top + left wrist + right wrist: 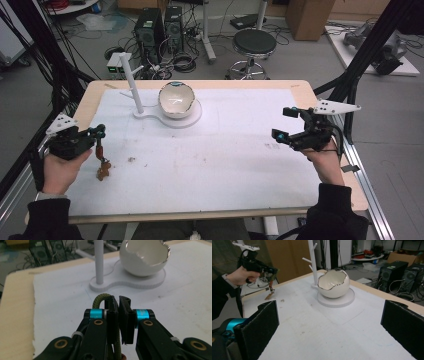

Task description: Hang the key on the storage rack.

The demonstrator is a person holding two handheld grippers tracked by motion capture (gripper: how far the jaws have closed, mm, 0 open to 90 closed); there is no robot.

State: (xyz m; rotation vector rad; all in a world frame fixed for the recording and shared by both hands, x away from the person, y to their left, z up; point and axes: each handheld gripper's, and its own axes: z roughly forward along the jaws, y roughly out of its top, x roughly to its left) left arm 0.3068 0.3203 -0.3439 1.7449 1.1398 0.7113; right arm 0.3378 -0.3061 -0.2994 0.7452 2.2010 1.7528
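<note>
Braided olive cord (98, 300) in left gripper (117, 315)

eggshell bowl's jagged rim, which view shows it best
The right gripper view: the eggshell bowl sits whole and side-on, its broken rim traced all round. The left gripper view shows it close and sharp but cut off at the top edge. The high view looks down into it from afar, so the rim detail is small.

Black grippers (95, 134) (cyan bands), dark sleeves (49, 215)
</note>
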